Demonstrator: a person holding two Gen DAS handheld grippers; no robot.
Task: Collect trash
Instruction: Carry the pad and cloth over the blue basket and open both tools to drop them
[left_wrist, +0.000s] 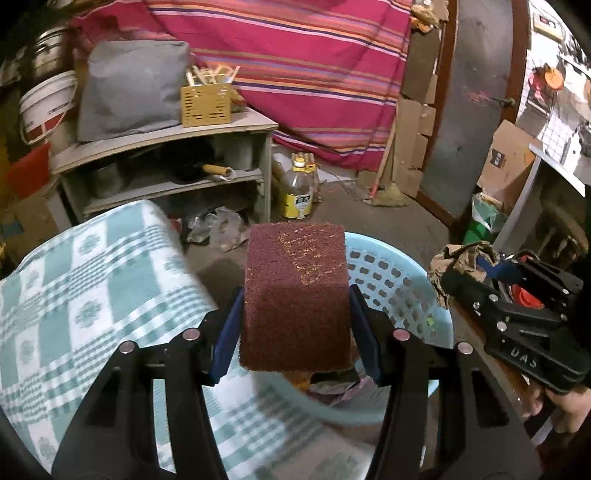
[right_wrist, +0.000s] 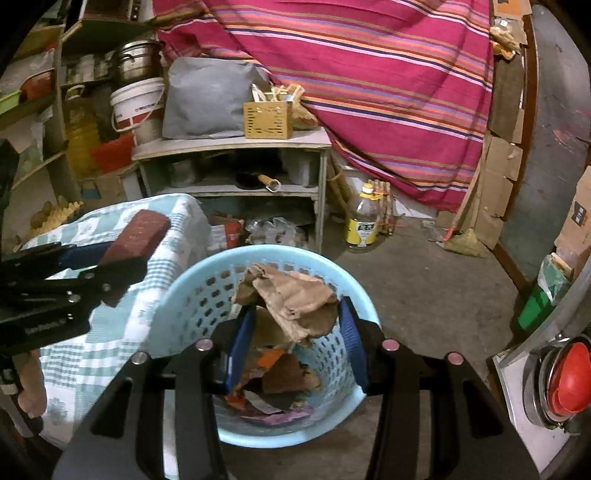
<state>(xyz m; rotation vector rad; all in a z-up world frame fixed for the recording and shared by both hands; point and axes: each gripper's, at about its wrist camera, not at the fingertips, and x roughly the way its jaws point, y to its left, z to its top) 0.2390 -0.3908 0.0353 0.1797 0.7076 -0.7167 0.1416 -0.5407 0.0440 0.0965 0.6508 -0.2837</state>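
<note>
My left gripper (left_wrist: 295, 314) is shut on a maroon scouring pad (left_wrist: 295, 295) and holds it above the light blue perforated basket (left_wrist: 402, 291). My right gripper (right_wrist: 295, 314) is shut on a crumpled brown paper (right_wrist: 291, 299) and holds it over the same basket (right_wrist: 184, 306), which has scraps of trash in its bottom. The right gripper (left_wrist: 491, 280) with the brown paper (left_wrist: 458, 266) shows at the right of the left wrist view. The left gripper with the pad (right_wrist: 140, 236) shows at the left of the right wrist view.
A table with a green-and-white checked cloth (left_wrist: 85, 291) stands left of the basket. Behind are a grey shelf unit (right_wrist: 236, 147) with a yellow box (right_wrist: 267, 120), a plastic bottle (right_wrist: 364, 221) on the floor, a striped pink cloth (right_wrist: 369, 74), and a counter with a red item (right_wrist: 569, 380) at right.
</note>
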